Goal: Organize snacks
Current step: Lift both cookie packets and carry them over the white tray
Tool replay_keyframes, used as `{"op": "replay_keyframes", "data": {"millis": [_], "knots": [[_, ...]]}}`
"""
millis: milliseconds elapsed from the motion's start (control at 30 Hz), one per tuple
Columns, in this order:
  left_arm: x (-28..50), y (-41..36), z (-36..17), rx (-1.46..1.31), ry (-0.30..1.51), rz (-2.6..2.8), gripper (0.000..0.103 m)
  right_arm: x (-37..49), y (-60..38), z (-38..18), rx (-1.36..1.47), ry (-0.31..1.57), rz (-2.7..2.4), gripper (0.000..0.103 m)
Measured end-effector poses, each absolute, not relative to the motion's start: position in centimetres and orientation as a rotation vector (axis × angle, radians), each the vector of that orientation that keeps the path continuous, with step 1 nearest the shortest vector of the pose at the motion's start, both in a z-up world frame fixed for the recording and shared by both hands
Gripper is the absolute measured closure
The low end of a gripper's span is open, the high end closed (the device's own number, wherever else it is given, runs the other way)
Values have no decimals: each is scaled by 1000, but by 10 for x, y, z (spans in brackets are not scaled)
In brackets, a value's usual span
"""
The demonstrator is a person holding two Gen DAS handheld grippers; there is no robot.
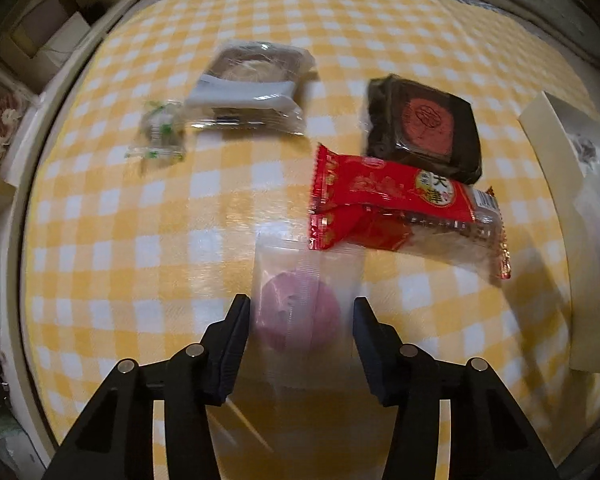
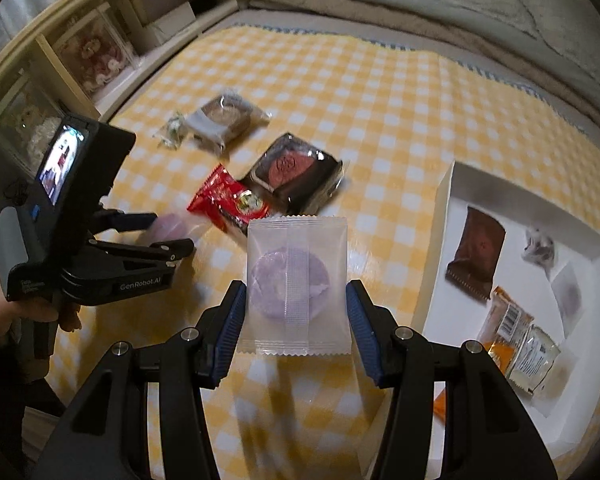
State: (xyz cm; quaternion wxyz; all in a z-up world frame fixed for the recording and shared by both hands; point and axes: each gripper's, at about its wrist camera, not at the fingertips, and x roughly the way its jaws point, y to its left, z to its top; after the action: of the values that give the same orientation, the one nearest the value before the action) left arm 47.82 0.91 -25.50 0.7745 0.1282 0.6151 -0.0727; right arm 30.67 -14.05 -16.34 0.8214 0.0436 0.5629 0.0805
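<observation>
The right tongs point(image 2: 296, 308) clamp a clear packet with a purple pastry point(image 2: 288, 280), lifted above the yellow checked cloth point(image 2: 400, 120); the left tongs point(image 1: 300, 320) straddle a pink pastry packet point(image 1: 300, 308), contact unclear; red wrapper point(image 1: 384, 200) just beyond, white box point(image 2: 452, 200) right

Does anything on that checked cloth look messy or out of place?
Slightly: the red packet lies crooked, its end against the dark boxed cake. Nothing looks spilled or torn; other snacks lie loose, not yet in the white box.
</observation>
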Motion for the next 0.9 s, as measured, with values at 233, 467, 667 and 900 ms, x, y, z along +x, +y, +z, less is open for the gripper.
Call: {"op": "replay_keyframes", "data": {"millis": [233,467,667,900], "knots": [[458,20,-200,199,1231,-146,54,310,-140,-163,90,1177,169,51],[420,11,-140,109,1081,-180,54,303,-151,-150,95,1142,138,51],[389,-3,-104,34,982,-226,54,290,-179,-131,110,1092,104,51],[362,-36,-94,29,952,-309,54,269,-229,-118,146,1065,26,51]]}}
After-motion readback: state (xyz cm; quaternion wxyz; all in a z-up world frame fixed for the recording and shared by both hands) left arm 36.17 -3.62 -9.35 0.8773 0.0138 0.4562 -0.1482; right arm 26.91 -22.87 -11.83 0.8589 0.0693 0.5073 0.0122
